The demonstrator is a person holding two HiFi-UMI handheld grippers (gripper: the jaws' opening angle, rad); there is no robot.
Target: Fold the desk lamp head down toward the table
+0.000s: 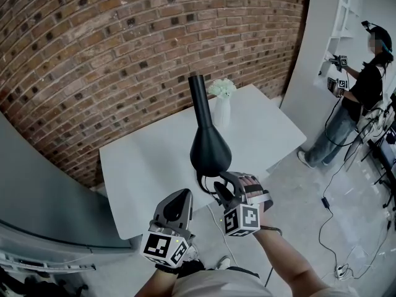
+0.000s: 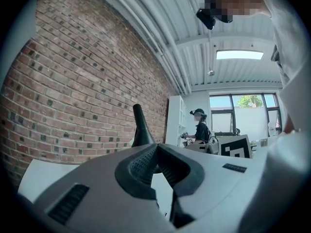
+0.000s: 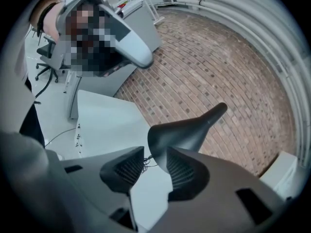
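Black bell-shaped lamp head (image 1: 208,140), narrow end up, above white table (image 1: 148,166)

You have no words, numbers or brand names to read anywhere here. The only printed signs are black-and-white square markers, patterns without letters. One faces you on the left cube (image 1: 162,247) of your left hand-held gripper (image 1: 183,194), another on the right cube (image 1: 242,218) of your right hand-held gripper (image 1: 221,188). The person (image 1: 365,91) by the shelf (image 1: 346,11) carries similar markers, too small to make out.
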